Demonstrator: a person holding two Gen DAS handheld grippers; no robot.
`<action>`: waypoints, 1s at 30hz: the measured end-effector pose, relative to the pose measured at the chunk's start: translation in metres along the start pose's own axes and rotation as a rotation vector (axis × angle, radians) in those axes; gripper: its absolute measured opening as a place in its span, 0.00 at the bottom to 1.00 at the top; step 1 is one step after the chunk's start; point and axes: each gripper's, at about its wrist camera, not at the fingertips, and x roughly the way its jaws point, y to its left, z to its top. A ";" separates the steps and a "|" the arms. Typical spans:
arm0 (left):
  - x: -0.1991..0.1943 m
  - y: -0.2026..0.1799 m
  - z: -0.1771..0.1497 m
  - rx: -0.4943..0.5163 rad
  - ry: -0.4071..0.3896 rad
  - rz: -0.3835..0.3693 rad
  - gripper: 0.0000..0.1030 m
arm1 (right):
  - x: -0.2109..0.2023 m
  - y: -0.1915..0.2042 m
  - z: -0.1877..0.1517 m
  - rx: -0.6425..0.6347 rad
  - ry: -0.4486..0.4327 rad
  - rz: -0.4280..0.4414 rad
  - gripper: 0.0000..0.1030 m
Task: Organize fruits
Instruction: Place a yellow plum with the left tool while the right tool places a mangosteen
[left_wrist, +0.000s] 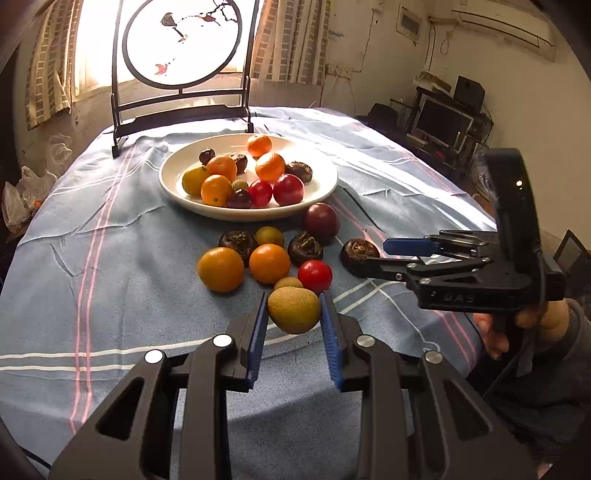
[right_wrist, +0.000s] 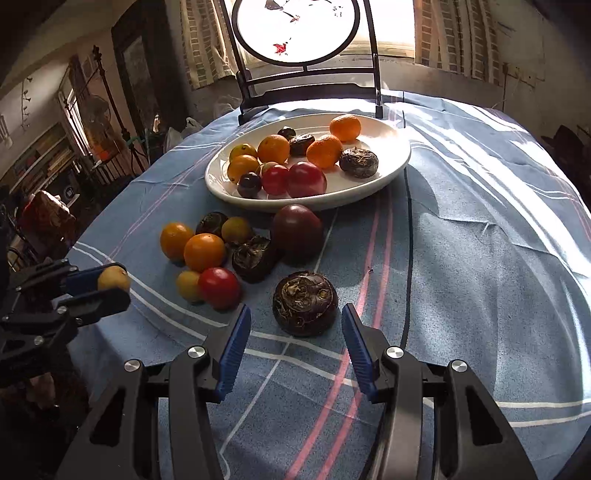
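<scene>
My left gripper (left_wrist: 293, 301) is shut on a small yellow-brown fruit (left_wrist: 293, 310), its blue pads pressing both sides; the right wrist view shows that same gripper (right_wrist: 107, 286) and fruit (right_wrist: 113, 278) at the left. My right gripper (right_wrist: 295, 310) is open, its tips on either side of a dark water chestnut (right_wrist: 304, 302) on the cloth without touching it. The left wrist view shows the right gripper (left_wrist: 375, 254) around that chestnut (left_wrist: 360, 251). A white plate (left_wrist: 321, 192) holds several oranges, red tomatoes and chestnuts. Loose fruit (left_wrist: 269, 263) lies in front of it.
A blue striped tablecloth (right_wrist: 461, 277) covers the round table. A round painted screen on a black stand (left_wrist: 181, 92) stands behind the plate. A large purple fruit (right_wrist: 297, 229) sits by the plate's near rim. A person's hand (left_wrist: 539, 317) grips the right tool.
</scene>
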 end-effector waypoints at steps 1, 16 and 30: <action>-0.002 0.000 0.000 -0.003 -0.003 -0.001 0.26 | 0.002 0.002 0.001 -0.004 0.004 -0.015 0.50; -0.001 0.012 -0.006 -0.048 -0.004 0.002 0.26 | -0.007 -0.011 0.000 0.061 -0.043 0.052 0.41; 0.054 0.039 0.092 -0.067 -0.012 -0.009 0.27 | -0.012 -0.057 0.102 0.147 -0.173 0.090 0.41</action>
